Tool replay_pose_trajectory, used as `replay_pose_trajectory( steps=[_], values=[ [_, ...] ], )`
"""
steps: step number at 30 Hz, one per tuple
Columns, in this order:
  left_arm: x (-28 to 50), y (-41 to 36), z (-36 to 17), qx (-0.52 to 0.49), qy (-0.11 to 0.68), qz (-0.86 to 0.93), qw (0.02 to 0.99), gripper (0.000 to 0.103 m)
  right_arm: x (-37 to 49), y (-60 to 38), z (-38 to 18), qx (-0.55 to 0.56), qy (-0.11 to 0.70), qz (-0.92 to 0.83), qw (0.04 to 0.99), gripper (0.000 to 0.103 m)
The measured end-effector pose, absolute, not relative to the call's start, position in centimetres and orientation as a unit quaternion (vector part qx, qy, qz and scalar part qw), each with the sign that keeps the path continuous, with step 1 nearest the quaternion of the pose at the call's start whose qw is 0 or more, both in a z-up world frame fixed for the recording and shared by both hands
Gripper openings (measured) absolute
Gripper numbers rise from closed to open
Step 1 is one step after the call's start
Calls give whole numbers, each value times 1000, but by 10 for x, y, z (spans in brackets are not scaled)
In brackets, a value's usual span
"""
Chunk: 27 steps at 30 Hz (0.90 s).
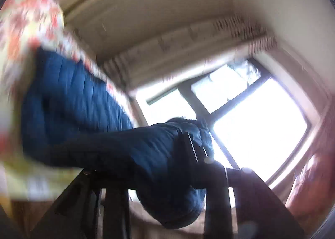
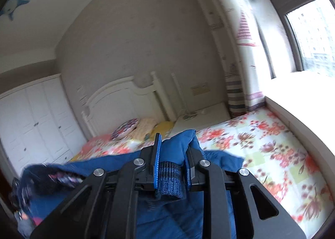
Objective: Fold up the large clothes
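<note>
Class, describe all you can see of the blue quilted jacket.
The blue quilted jacket is puffy, stitched in channels, with a dark ribbed knit cuff. It lies crumpled on the floral bedspread. The right gripper pinches the cuff between its fingers; the left gripper holds another bunched fold, blurred.

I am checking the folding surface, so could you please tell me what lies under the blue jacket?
Under the blue jacket lies a floral bedsheet, showing beyond it to the right and towards the pillows. Whatever sits directly beneath the jacket is covered, and the right claw blocks the near part.
</note>
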<state>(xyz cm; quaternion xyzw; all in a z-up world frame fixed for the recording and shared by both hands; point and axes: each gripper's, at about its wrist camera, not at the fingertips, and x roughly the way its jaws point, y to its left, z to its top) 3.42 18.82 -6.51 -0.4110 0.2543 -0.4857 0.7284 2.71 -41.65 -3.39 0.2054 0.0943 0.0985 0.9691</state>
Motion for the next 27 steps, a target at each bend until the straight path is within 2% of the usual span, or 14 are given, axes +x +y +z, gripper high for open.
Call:
replay_pose_trajectory(
  steps=[2, 3, 4, 6, 8, 10, 12, 13, 14, 19, 27],
  values=[
    [94, 182, -53, -422, 272, -455, 735, 31, 56, -431, -36, 233, 110, 90, 962, 23],
    [126, 176, -51, -428, 286, -445, 733, 41, 79, -438, -40, 241, 132, 78, 958, 23],
    [154, 172, -50, -436, 296, -432, 731, 65, 95, -442, -45, 242, 150, 69, 956, 24],
    [220, 160, -60, -481, 304, -385, 727, 99, 141, -455, -71, 266, 212, 60, 939, 28],
    [268, 171, -86, -538, 310, -337, 708, 100, 174, -475, -109, 317, 263, 58, 910, 36],
    [299, 181, -112, -585, 315, -311, 679, 100, 182, -494, -136, 358, 269, 48, 893, 42],
    [307, 191, -119, -579, 315, -284, 696, 100, 178, -513, -155, 391, 260, 52, 881, 55],
    [310, 194, -121, -554, 323, -272, 718, 100, 175, -519, -157, 391, 255, 57, 883, 70],
    [315, 195, -117, -533, 334, -261, 732, 100, 172, -522, -156, 381, 250, 58, 888, 81],
    [337, 176, -120, -385, 398, -230, 800, 100, 178, -520, -144, 276, 279, 69, 917, 81],
    [384, 112, -131, -227, 469, -267, 811, 100, 231, -475, -150, 181, 355, 129, 908, 81]
  ],
)
